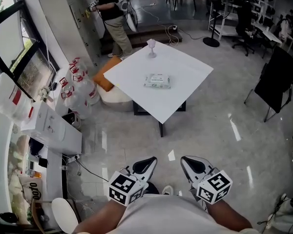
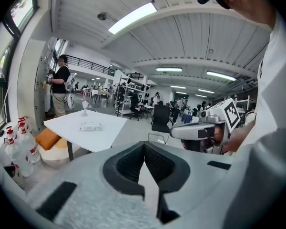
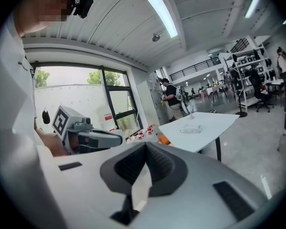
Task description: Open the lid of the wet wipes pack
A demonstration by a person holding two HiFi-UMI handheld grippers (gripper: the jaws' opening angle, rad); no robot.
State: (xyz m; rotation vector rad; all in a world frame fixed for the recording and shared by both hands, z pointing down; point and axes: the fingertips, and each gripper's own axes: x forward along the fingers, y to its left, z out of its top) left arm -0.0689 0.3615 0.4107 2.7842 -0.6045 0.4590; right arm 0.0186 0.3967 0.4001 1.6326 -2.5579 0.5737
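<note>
Head view shows a big white counter [image 1: 185,77] well ahead across the floor, and the wet wipes pack [image 1: 157,81] lies flat near its middle. The left hand-held gripper [image 1: 147,162] and right hand-held gripper [image 1: 189,164] are both pinched together with nothing in them, far from the pack. It looks soft, light and slidy, so I think one should press an end down and lift the little lid by its edge, though the lid is too small to see.

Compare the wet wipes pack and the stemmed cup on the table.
The wet wipes pack lies flat; the stemmed cup stands upright. On the white table, the pack sits centrally, the cup near the far corner. The pack is rectangular with greenish print, the cup plain and pale. Both rest on it, apart.
</note>
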